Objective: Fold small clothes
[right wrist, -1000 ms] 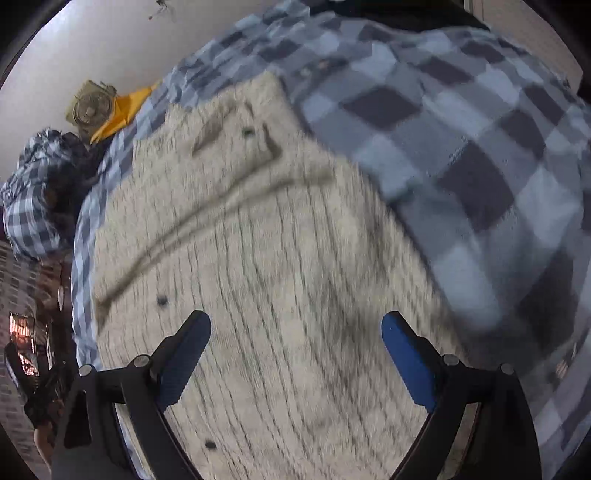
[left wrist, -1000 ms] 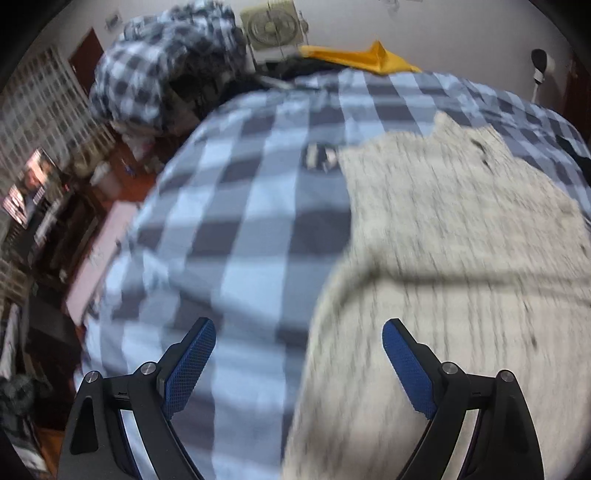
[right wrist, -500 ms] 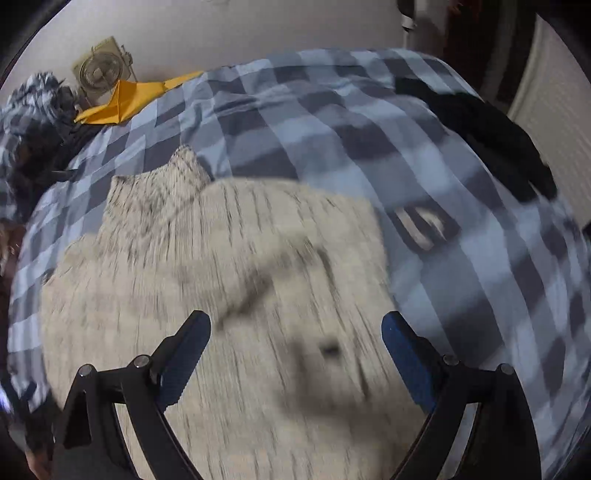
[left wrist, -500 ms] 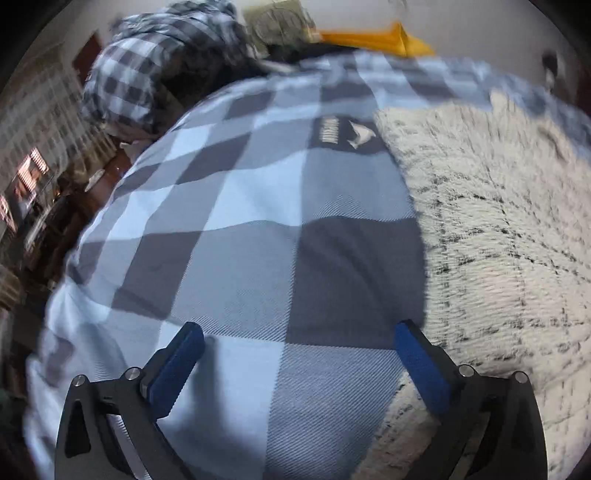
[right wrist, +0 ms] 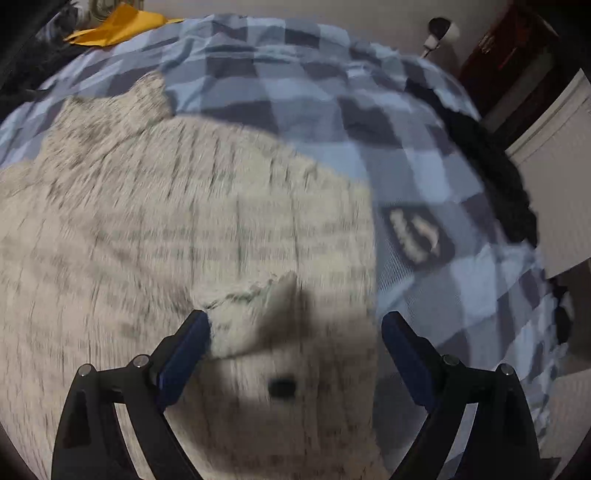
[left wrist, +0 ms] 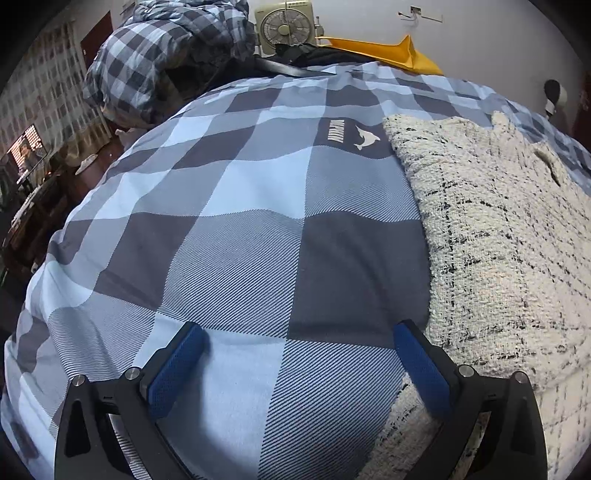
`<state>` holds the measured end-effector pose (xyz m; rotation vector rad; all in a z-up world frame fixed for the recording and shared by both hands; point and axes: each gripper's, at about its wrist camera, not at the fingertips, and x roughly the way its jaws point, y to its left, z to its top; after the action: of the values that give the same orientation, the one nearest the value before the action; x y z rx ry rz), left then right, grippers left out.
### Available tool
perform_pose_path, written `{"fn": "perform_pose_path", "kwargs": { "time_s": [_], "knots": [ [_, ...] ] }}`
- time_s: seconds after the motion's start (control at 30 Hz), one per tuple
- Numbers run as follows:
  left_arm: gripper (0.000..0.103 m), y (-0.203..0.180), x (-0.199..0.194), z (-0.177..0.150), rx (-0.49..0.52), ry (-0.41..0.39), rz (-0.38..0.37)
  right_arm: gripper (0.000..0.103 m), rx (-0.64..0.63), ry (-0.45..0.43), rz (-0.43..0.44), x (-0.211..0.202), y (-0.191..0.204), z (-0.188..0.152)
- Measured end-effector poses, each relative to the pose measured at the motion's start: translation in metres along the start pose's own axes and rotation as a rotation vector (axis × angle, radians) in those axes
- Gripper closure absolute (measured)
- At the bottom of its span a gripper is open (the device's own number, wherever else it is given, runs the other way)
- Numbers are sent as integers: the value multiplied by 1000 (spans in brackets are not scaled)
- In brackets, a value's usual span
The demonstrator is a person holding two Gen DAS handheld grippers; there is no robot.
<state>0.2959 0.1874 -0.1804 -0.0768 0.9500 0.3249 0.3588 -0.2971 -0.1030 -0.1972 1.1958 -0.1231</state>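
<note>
A cream knitted sweater (left wrist: 495, 229) with thin dark lines lies spread on a bed covered by a blue and grey checked blanket (left wrist: 236, 206). In the left wrist view the sweater fills the right side of the frame, its edge running down from the upper middle to the lower right. The left tongs (left wrist: 299, 350) sit at the bottom of that frame, spread wide after opening further, with only blanket between their blue pads; the right pad stands just beside the sweater's edge. A dolphin patch (left wrist: 351, 137) on the blanket shows near the sweater's upper corner. At the top of the frame stand a box fan (left wrist: 286, 26), a heap of checked bedding (left wrist: 166, 55) at upper left, and a yellow cloth (left wrist: 384, 53). The right wrist view is blurred: the right tongs (right wrist: 295, 339) are spread wide at the bottom, over the sweater (right wrist: 155, 236), pinching nothing. A folded flap and a dark button (right wrist: 282, 387) lie between the pads. A dark garment (right wrist: 495, 177) lies along the right side.
</note>
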Motion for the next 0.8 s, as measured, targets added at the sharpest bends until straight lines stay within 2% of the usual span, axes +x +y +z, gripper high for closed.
{"fn": "perform_pose_path", "kwargs": {
  "time_s": [0.07, 0.13, 0.17, 0.23, 0.3, 0.37, 0.47, 0.53, 0.57, 0.6, 0.67, 0.73, 0.8],
  "knots": [
    [0, 2, -2, 2, -5, 6, -8, 11, 21, 35, 49, -7, -7, -5],
    [0, 5, -7, 10, 11, 16, -2, 11, 97, -61, 71, -41, -23, -4],
    [1, 6, -12, 18, 18, 2, 28, 11, 132, -119, 70, -59, -30, -2],
    [1, 8, -34, 34, 4, -78, 82, 11, 151, -208, 51, -87, -32, 2],
    [0, 4, -58, 45, -25, -157, 34, 11, 129, -282, 18, -107, -20, 6],
    [0, -11, -68, 50, -24, -167, -63, 11, 79, -299, 41, -109, 3, 12],
    [0, -41, -65, 45, 8, -120, -272, 11, -49, -286, 154, -95, 49, 22],
    [0, -57, -52, 37, 10, -78, -360, 11, -120, -274, 178, -84, 77, 29],
    [0, -64, -44, 33, 16, -52, -362, 11, -129, -250, 217, -78, 84, 31],
    [0, -71, -35, 29, 33, -19, -352, 11, -126, -194, 303, -66, 88, 31],
    [0, -83, -17, 19, 88, 33, -278, 11, -98, -92, 389, -45, 86, 31],
    [0, -85, -11, 11, 96, 16, -273, 11, -112, -56, 355, -31, 78, 26],
    [0, -82, -11, 9, 79, 7, -292, 13, -150, -33, 252, -17, 61, 19]
  ]
}}
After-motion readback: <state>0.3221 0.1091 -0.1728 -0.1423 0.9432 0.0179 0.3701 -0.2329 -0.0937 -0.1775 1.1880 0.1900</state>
